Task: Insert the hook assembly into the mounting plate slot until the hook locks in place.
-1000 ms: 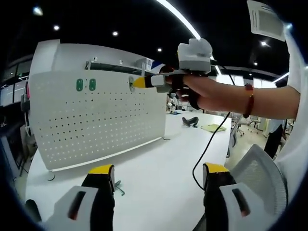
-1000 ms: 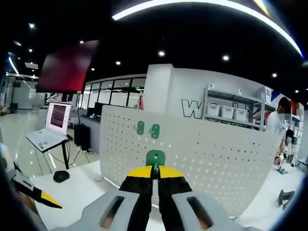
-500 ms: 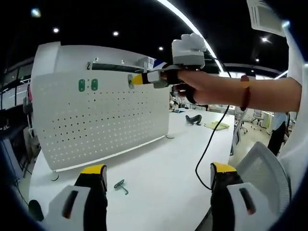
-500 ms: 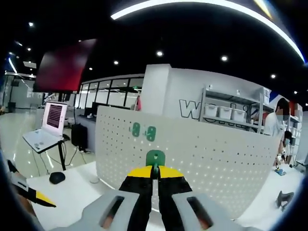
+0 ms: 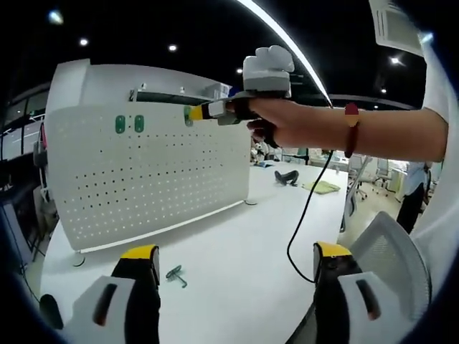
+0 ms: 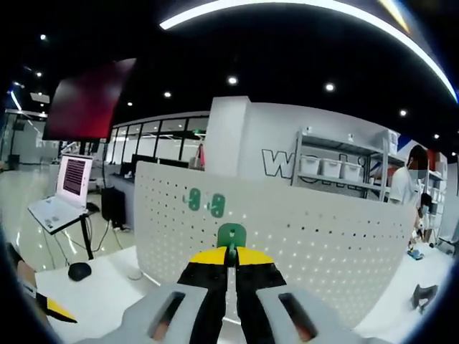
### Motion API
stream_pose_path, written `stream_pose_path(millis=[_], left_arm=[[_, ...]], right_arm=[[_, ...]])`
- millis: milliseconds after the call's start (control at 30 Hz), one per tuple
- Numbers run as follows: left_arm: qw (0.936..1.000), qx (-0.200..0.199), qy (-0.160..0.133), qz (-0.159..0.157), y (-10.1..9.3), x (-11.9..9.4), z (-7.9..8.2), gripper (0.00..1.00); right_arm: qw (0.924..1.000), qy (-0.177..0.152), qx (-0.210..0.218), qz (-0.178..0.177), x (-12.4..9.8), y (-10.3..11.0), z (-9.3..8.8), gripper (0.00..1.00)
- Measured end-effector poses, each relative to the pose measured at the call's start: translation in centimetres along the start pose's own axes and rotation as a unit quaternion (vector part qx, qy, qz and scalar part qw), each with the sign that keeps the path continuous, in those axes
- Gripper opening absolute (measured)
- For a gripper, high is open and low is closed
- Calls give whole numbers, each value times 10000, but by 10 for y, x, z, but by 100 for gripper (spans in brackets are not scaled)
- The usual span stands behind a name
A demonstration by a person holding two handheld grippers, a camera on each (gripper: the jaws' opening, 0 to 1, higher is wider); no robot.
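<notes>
A white perforated mounting plate stands upright on the white table; two green hooks sit near its top. In the left gripper view my right gripper, held in a person's hand, is up at the plate's upper edge, shut on a green hook. The right gripper view shows that gripper shut on the green hook, facing the plate below and right of the two mounted hooks. My left gripper is open above the table. A loose hook lies on the table by its left jaw.
A cable hangs from the right gripper to the table. An office chair is at the right. A laptop on a stand and a mouse are left of the plate. Shelving with bins stands behind.
The right gripper with its hook has moved left along the plate's top toward the two mounted hooks. The left gripper's view barely shifted; its jaws stay open.
</notes>
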State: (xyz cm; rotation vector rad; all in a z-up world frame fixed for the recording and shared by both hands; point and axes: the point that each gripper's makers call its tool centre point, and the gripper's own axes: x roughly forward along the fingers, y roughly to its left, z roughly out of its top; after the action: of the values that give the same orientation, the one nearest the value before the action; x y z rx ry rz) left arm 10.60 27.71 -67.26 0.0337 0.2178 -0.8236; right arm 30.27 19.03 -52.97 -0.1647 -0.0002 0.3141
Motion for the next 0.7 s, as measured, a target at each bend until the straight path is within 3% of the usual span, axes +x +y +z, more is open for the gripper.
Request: stream_pose_path(millis=[433, 700], left_arm=[[10000, 21, 25, -10, 3, -1, 0, 93], [9999, -87, -96, 15, 3, -3, 2, 93]], right_arm=[[9997, -125, 139, -177, 18, -5, 16, 1], [9994, -128, 200, -238, 24, -7, 16, 1]])
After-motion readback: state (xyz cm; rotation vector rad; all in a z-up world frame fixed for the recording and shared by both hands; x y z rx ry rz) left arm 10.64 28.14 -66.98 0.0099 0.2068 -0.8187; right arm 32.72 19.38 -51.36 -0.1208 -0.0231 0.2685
